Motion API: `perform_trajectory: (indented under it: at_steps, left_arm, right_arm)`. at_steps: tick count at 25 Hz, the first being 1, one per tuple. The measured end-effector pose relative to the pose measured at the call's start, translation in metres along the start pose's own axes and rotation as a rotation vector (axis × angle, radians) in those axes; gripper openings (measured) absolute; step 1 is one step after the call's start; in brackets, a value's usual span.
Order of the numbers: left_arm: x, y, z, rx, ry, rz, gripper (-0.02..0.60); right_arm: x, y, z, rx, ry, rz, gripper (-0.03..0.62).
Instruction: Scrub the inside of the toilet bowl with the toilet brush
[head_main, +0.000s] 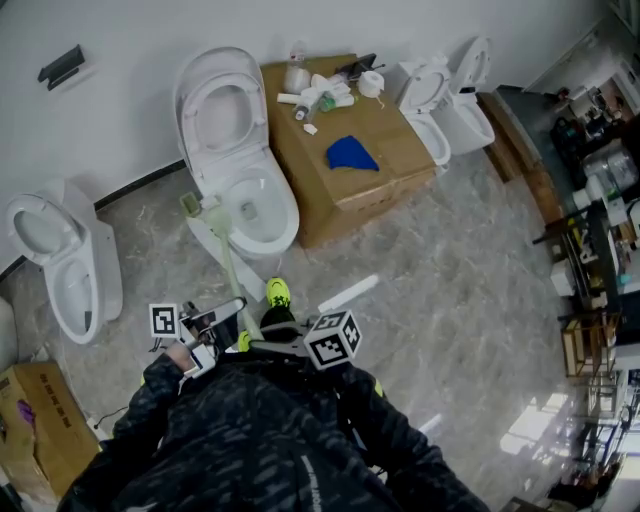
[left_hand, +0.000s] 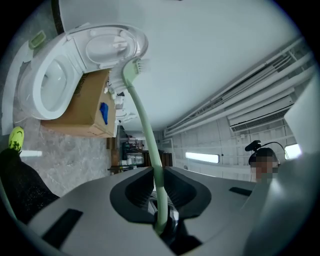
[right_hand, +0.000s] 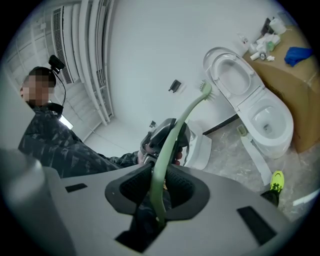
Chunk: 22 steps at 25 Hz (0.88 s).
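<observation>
A white toilet stands open against the far wall, lid up, also seen in the left gripper view and the right gripper view. The toilet brush has a long pale green handle and a bristle head just left of the bowl's rim, outside the bowl. Both grippers hold the handle's near end. My left gripper is shut on the handle. My right gripper is shut on the handle just behind it. The bristle head points up and away.
A cardboard box with a blue cloth and bottles stands right of the toilet. Another toilet is at the left, one more at the back right. A white strip lies on the floor. Shelves line the right.
</observation>
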<state>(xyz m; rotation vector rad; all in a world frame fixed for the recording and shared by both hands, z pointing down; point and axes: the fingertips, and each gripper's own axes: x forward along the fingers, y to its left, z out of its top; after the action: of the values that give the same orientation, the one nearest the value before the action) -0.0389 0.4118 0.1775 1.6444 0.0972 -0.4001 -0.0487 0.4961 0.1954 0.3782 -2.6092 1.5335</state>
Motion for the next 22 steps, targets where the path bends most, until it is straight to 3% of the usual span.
perform_trajectory:
  at_steps: [12, 17, 22]
  left_arm:
    - [0.031, 0.025, 0.073, 0.059, -0.063, 0.058, 0.063]
    - [0.052, 0.049, 0.118, 0.023, -0.134, 0.064, 0.064]
    - [0.08, 0.079, 0.163, -0.033, -0.147, 0.085, 0.064]
  right_arm:
    - [-0.011, -0.049, 0.067, 0.073, 0.006, 0.086, 0.083]
    - [-0.02, -0.085, 0.106, 0.127, 0.033, 0.105, 0.083]
    - [-0.033, -0.127, 0.145, 0.191, 0.055, 0.105, 0.081]
